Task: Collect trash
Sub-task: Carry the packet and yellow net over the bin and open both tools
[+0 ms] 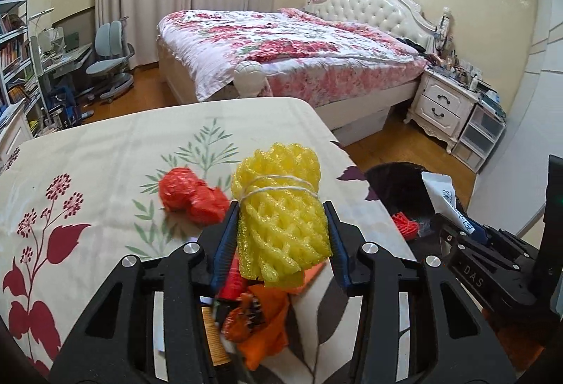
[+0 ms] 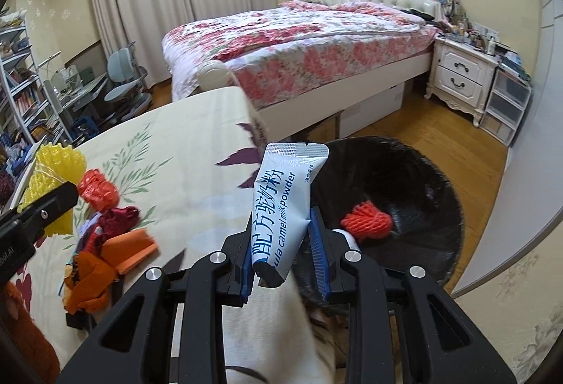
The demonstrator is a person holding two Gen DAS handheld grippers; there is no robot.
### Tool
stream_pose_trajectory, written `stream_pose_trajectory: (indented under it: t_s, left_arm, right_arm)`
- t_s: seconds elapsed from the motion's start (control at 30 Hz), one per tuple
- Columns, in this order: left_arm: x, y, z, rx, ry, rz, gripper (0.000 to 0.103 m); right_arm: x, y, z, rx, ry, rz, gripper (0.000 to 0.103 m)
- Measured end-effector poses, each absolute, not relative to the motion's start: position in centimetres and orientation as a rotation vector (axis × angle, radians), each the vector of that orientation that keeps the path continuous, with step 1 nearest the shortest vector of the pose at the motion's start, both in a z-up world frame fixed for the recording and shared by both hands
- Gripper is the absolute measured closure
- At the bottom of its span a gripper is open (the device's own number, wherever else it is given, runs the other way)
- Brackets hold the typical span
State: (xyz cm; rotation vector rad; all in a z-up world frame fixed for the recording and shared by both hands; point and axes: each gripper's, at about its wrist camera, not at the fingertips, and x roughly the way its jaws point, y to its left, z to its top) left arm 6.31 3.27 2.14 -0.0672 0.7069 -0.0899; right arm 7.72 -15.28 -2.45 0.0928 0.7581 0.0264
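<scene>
My left gripper (image 1: 279,225) is shut on a yellow foam net roll (image 1: 281,208) tied with white string, held above the floral table (image 1: 105,155). It also shows in the right wrist view (image 2: 56,180). My right gripper (image 2: 281,243) is shut on a white and blue camel milk powder sachet (image 2: 285,204), at the table's right edge beside the black bin (image 2: 422,180). The bin holds a red net ball (image 2: 367,224). A crumpled red bag (image 1: 191,195) lies on the table ahead of the left gripper. Orange and dark red scraps (image 2: 105,250) lie in a pile.
A bed with a floral cover (image 1: 281,46) stands behind the table. A white nightstand (image 1: 443,102) and plastic drawers (image 1: 482,134) are at the right wall. A desk chair (image 1: 109,60) and bookshelves (image 1: 14,60) are at the far left. Wooden floor surrounds the bin.
</scene>
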Motion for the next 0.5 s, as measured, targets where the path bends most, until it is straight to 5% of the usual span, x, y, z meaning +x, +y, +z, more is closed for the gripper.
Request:
stream_pose_trajectory:
  t_s: [0.5]
  left_arm:
    - [11.0,-6.7,-2.1,0.038,0.766,-0.171,0.058]
  right_arm:
    - [9.7,-21.1,-4.1,0.104,0.759,-0.090,0.075]
